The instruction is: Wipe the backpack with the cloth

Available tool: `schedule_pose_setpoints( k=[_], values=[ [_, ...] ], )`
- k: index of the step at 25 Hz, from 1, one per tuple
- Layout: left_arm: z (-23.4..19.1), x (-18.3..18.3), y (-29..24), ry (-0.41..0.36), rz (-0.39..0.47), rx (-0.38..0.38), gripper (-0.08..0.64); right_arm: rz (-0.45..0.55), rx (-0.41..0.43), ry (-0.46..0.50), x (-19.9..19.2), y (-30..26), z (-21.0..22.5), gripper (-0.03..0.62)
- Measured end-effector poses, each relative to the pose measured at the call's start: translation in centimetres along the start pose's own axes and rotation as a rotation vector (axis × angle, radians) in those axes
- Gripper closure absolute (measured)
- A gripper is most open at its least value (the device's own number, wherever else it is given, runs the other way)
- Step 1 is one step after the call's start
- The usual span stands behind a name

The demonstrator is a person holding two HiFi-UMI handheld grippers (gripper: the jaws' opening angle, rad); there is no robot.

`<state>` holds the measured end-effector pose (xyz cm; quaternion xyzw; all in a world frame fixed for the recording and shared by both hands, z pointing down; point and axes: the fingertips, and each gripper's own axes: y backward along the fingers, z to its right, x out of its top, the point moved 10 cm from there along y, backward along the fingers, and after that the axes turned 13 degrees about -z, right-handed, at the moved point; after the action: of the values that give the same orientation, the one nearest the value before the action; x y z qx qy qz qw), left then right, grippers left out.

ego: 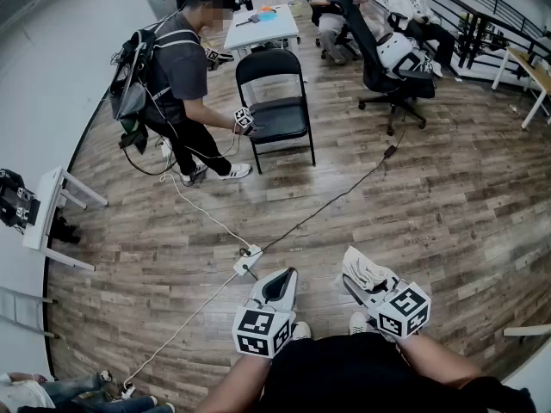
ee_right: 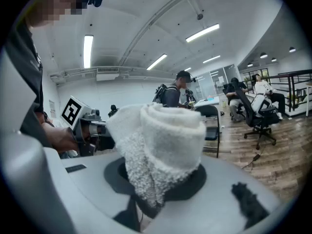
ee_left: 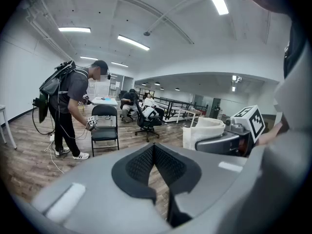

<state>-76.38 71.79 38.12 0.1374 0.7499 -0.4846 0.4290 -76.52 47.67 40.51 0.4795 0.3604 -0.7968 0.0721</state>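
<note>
A grey-black backpack (ego: 129, 84) hangs on the back of a person standing at the upper left, several steps from me; it also shows in the left gripper view as the backpack (ee_left: 52, 84). My right gripper (ego: 355, 272) is shut on a white fluffy cloth (ego: 366, 269), which bulges up between its jaws as a rolled cloth (ee_right: 163, 145). My left gripper (ego: 282, 275) is held low beside it, jaws together at the tips (ee_left: 154, 147) and holding nothing. Both grippers hover over the wood floor close to my body.
A black folding chair (ego: 275, 101) stands next to the person with the backpack. A white power strip (ego: 247, 259) and cables lie on the floor ahead. A black office chair (ego: 387, 67), a white table (ego: 258, 24) and seated people are farther back.
</note>
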Motion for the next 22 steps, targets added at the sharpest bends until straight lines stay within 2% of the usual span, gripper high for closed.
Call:
schedule_pose_setpoints(
  k=[11, 22],
  values=[
    [-3.7, -2.0, 1.8, 0.013, 0.016, -0.031, 0.554, -0.020, -0.041, 0.009, 1.1, -3.5, -3.1, 0.503],
    [-5.8, -2.6, 4.0, -0.039, 0.046, -0.073, 0.554, 0.013, -0.118, -0.001, 0.9, -4.5, -6.3, 0.503]
  ],
)
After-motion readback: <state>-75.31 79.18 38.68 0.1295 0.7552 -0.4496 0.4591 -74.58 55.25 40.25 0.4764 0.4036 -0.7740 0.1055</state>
